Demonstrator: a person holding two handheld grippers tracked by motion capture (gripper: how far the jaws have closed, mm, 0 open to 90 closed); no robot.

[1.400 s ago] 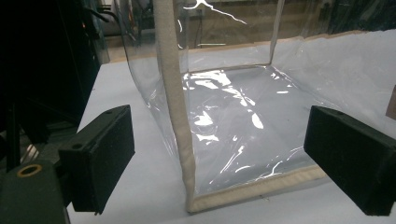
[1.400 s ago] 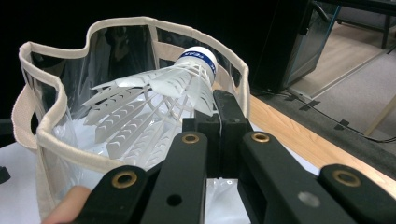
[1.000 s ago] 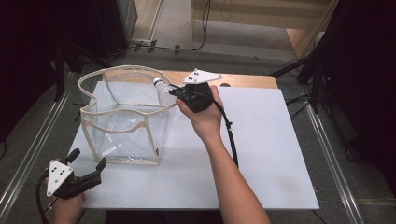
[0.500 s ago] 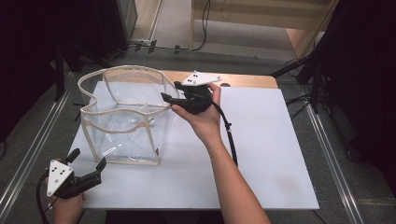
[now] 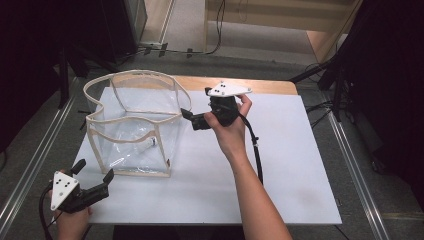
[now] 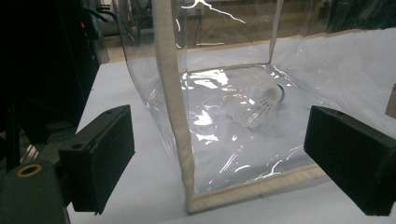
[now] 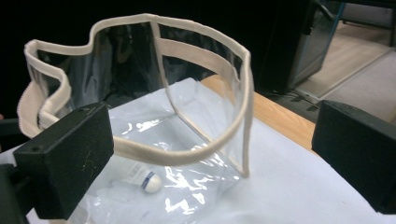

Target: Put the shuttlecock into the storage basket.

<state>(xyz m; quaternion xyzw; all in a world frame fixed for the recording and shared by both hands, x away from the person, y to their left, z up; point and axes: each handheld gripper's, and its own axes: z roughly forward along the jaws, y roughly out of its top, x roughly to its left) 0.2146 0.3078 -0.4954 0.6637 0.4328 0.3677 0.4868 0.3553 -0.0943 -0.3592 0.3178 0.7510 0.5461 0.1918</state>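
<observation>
Shuttlecock (image 6: 256,106) lodged in clear bag (image 5: 131,125); both grippers, left (image 5: 95,172) and right (image 5: 186,114), held apart, empty; drop-in judged done, withdrawal indicated next.

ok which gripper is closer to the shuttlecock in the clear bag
Hard to call; probably the right. The right gripper hangs beside the clear bag's upper rim, above the shuttlecock on its floor. The left gripper sits low outside the bag's near corner.
</observation>
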